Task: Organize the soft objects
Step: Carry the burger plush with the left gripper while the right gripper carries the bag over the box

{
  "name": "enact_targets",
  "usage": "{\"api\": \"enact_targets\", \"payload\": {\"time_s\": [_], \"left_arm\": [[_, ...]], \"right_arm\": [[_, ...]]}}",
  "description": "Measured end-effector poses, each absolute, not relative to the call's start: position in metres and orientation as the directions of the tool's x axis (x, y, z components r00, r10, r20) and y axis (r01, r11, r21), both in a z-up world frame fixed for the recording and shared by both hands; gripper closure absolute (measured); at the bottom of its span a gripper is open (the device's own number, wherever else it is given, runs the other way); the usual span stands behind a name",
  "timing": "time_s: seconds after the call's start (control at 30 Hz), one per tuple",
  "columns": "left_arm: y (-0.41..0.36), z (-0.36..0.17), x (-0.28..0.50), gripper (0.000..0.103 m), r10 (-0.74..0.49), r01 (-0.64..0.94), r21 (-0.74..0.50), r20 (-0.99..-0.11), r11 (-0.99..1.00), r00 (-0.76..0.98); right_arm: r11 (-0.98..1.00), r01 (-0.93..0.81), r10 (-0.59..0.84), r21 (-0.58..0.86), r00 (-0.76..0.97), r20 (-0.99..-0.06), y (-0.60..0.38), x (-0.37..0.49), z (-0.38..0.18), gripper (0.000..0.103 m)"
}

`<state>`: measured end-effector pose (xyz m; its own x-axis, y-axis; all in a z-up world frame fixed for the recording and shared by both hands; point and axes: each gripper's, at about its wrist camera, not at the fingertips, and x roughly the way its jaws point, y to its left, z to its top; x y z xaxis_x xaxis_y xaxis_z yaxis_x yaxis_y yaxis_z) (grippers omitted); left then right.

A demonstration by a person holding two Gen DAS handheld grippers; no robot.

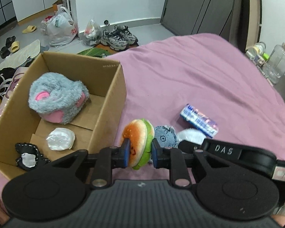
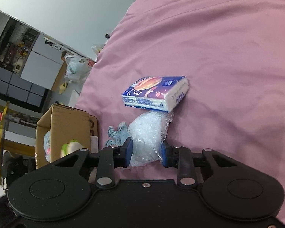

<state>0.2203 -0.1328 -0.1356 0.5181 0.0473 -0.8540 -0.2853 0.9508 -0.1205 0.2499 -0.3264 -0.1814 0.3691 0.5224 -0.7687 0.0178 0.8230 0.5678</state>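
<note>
My left gripper [image 1: 139, 153] is shut on a plush hamburger [image 1: 138, 138], pads squeezing both sides, just right of the open cardboard box [image 1: 112, 102]. Inside the box lie a grey-and-pink fluffy toy [image 1: 57, 98], a white plastic wad [image 1: 60, 138] and a black pouch [image 1: 28, 156]. My right gripper [image 2: 146, 152] is shut on a clear crinkly plastic bundle [image 2: 148, 133] on the pink bedsheet [image 2: 228, 57]. A frayed denim patch [image 2: 116, 134] lies to its left, and a blue tissue pack [image 2: 155, 93] lies just beyond it. The cardboard box [image 2: 66, 121] stands further left.
The denim patch [image 1: 166, 137] and tissue pack [image 1: 198, 120] lie right of the hamburger. On the floor beyond the bed are sneakers [image 1: 119, 36], plastic bags [image 1: 60, 28] and slippers [image 1: 15, 46]. Clear bottles [image 1: 279, 62] stand at the bed's right edge.
</note>
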Motion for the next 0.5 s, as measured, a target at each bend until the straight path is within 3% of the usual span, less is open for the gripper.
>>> {"api": "enact_targets", "payload": {"time_s": [0.5], "left_arm": [[-0.098, -0.099, 0.176, 0.081, -0.004, -0.279, -0.202, -0.815, 0.939, 0.58]], "right_arm": [[0.855, -0.007, 0.468, 0.519, 0.445, -0.763, -0.323, 0.213, -0.138, 0.074]]}}
